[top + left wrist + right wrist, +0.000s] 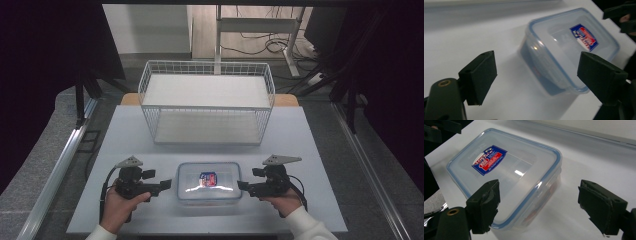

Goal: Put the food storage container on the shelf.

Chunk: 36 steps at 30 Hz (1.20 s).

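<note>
Beside the lidded container (208, 183), both grippers — left (165, 186), right (243, 187) — point inward, jaws spread.

Clear box (208, 183), blue-rimmed lid, red-and-blue label (207, 179); white table (130, 130).

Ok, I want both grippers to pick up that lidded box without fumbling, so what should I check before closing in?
1. Left gripper open: ok.
2. Right gripper open: ok.
3. Grippers flank the plastic box at its two short ends: ok.
4. Lid seated on the box: ok by its look; whether it is latched, cannot tell.
5. Jaws already touching the box: cannot tell.
6. Wire basket stands apart behind the box: ok.
</note>
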Motion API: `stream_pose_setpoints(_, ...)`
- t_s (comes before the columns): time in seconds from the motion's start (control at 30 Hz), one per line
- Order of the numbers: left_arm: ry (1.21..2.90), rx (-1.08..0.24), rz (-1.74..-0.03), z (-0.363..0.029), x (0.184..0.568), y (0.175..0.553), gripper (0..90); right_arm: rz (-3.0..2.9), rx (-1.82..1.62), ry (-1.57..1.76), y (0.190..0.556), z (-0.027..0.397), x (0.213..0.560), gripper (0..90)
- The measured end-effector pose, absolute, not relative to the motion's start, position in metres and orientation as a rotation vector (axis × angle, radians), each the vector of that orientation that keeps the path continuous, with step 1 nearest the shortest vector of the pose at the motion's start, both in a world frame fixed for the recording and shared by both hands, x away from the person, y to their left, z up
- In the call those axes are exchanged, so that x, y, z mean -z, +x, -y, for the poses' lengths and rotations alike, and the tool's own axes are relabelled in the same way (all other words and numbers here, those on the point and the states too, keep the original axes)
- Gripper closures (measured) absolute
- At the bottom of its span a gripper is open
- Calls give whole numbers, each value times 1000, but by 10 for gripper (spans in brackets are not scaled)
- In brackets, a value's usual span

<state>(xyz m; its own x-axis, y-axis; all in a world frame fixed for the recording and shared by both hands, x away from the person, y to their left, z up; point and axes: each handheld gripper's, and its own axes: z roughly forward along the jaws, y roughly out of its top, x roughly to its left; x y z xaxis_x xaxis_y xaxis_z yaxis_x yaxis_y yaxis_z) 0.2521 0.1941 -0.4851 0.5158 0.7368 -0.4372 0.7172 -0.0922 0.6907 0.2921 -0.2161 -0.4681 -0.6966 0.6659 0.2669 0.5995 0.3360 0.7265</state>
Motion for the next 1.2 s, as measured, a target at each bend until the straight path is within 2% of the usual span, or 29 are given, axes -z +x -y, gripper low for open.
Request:
stream_pose_setpoints(0.33,1785,152,-1234,-181,497,271,102,-2512,-1310,1180,291,213,469,178)
stream_pose_setpoints(0.53,1790,248,-1228,-174,510,282,101,-2525,-1292,1178,293,213,471,176)
stream_pose_setpoints(0.93,1799,386,-1187,-166,524,288,165,-2579,-1383,1295,305,210,486,182)
stream_pose_setpoints(1.03,1793,387,-1178,-165,522,287,222,-2601,-1462,1371,311,207,494,188)
stream_pose_setpoints(1.2,1777,384,-1189,-167,522,287,252,-2660,-1500,1472,319,203,506,176)
